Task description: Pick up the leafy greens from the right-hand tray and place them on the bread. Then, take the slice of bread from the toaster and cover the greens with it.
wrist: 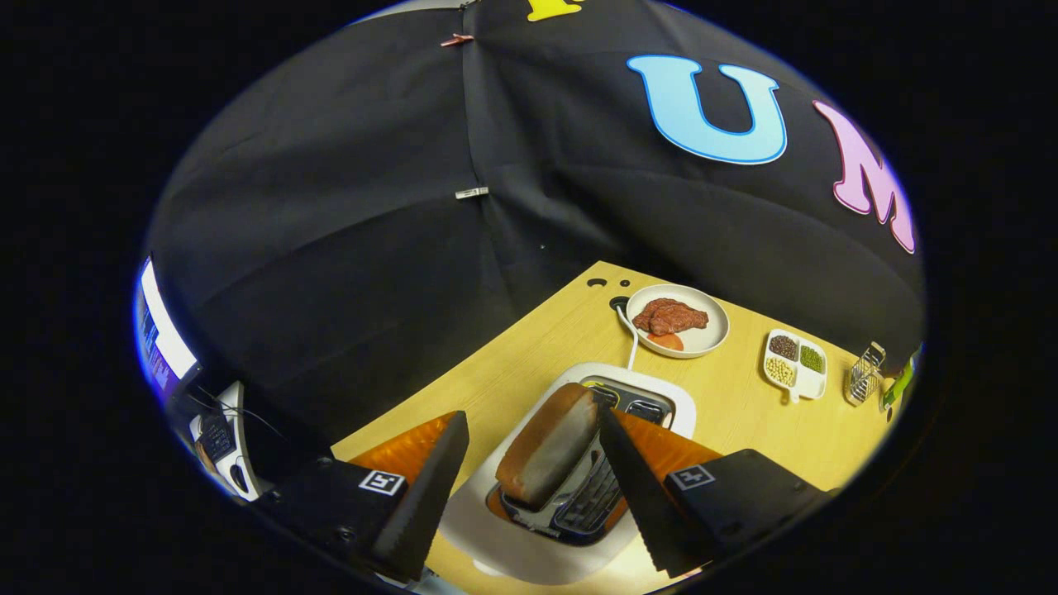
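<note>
Gripper view. The hand-held gripper [529, 487] is spread, its serrated fingers flanking the slice of bread [548, 446] without touching it. The slice stands on edge in the near slot of the white toaster [661, 405], directly between the fingers and slightly nearer the right one; its long axis runs away from the camera. Its crust is brown and smooth, its face pale and porous. Closing across its thin dimension appears the apt grasp. Beyond, on the wooden surface [512, 364], sits a round plate [711, 339] of reddish food.
</note>
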Demonstrator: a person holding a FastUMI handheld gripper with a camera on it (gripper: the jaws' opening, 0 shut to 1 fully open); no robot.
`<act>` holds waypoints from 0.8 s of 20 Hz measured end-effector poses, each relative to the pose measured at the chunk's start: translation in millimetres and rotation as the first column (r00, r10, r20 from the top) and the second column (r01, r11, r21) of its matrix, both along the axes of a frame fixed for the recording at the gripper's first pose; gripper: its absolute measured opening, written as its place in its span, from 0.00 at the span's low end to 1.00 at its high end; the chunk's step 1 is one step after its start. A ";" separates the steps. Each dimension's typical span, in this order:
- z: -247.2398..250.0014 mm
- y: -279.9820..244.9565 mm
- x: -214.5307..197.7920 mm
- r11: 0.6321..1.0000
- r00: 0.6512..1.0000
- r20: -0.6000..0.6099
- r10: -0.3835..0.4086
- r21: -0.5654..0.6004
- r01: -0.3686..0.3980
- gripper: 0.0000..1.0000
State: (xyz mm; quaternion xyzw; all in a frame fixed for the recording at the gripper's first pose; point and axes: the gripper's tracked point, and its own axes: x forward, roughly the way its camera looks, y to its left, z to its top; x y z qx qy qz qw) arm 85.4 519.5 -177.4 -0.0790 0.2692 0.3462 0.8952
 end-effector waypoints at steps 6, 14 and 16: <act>-18.9 -0.6 7.5 0.998 0.999 0.014 -0.031 -0.063 0.032 0.90; -19.4 -11.1 11.3 0.993 0.997 0.030 -0.070 -0.093 0.073 0.31; -18.5 -11.2 9.2 0.995 0.998 0.015 -0.057 -0.086 0.058 0.21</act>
